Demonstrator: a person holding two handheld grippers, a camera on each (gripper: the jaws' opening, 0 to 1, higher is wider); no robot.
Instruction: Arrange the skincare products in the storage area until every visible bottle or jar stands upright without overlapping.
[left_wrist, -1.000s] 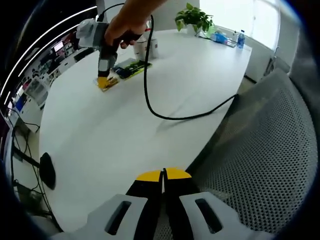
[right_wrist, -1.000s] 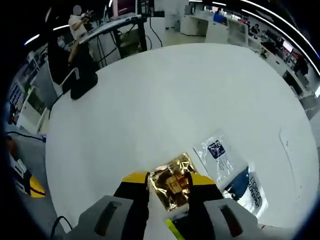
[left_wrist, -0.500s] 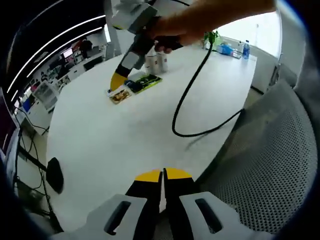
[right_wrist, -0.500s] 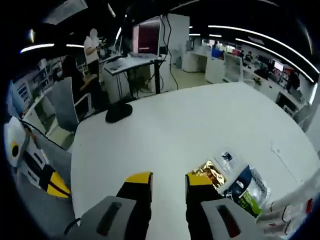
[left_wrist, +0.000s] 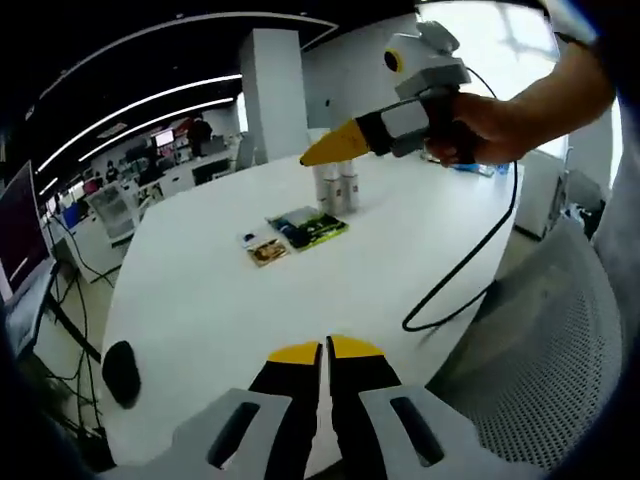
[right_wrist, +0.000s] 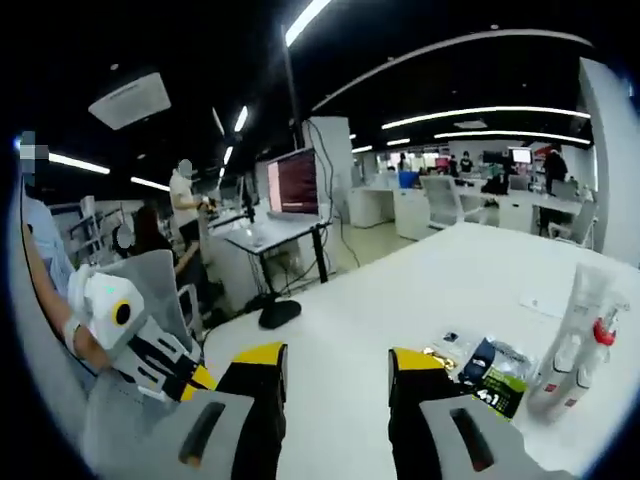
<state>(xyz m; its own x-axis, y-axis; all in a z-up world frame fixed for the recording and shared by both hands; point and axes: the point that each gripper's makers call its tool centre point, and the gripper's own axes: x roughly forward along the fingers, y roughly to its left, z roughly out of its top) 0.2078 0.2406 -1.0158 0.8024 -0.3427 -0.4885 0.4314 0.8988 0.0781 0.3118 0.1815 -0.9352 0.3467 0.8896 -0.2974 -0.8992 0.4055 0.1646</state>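
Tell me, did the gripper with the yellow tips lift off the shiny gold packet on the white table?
Yes. The right gripper was down on the shiny gold packet a second ago; now it is up above the white table, jaws open, with the packet flat below.

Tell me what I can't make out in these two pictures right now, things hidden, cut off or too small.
- Sachets, left gripper view: too small to read; their count is unclear.
- Bottles, left gripper view: distant, caps and labels unreadable.
- Clear bottle pack, right gripper view: warped at the picture's edge, and the contents are hard to count.
- Gold sachet, right gripper view: partly hidden behind the right claw.
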